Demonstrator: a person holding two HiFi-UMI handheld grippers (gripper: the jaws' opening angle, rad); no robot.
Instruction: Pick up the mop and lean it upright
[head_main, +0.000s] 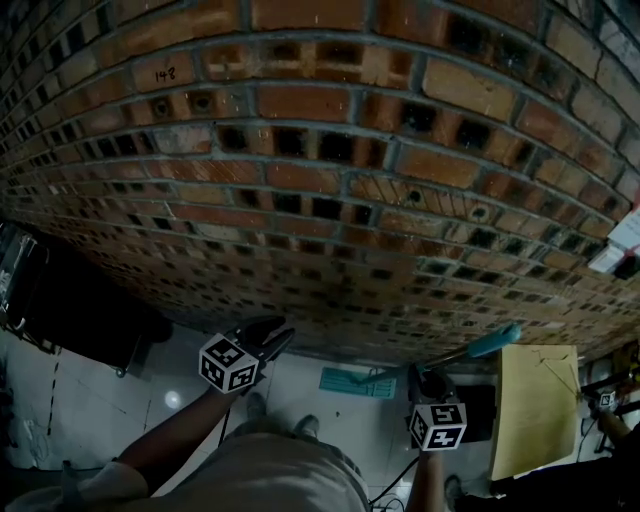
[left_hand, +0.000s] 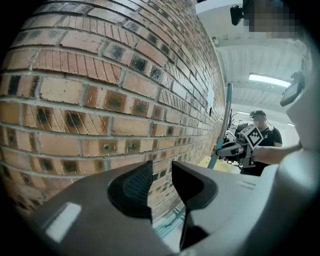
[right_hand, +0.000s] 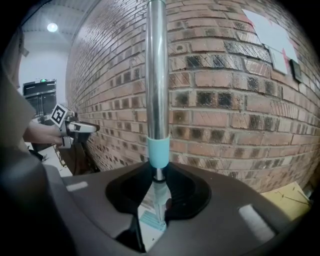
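The mop stands nearly upright beside the brick wall. Its silver pole (right_hand: 156, 75) with a teal collar runs up from between the jaws of my right gripper (right_hand: 157, 187), which is shut on it. The teal mop head (right_hand: 150, 217) rests on the floor below. In the head view the teal handle end (head_main: 495, 342) slants toward the wall, the mop head (head_main: 357, 382) lies at the wall's foot, and the right gripper (head_main: 430, 385) holds the pole between them. My left gripper (left_hand: 161, 185) is open and empty, off to the left (head_main: 270, 335), pointing at the bricks. The pole (left_hand: 226, 125) shows far right there.
The brick wall (head_main: 320, 150) fills the front. A yellow board (head_main: 535, 410) leans at the right on the floor. A dark cabinet (head_main: 80, 310) stands at the left. Papers (right_hand: 270, 30) hang on the wall. A person (left_hand: 260, 131) stands beyond the mop.
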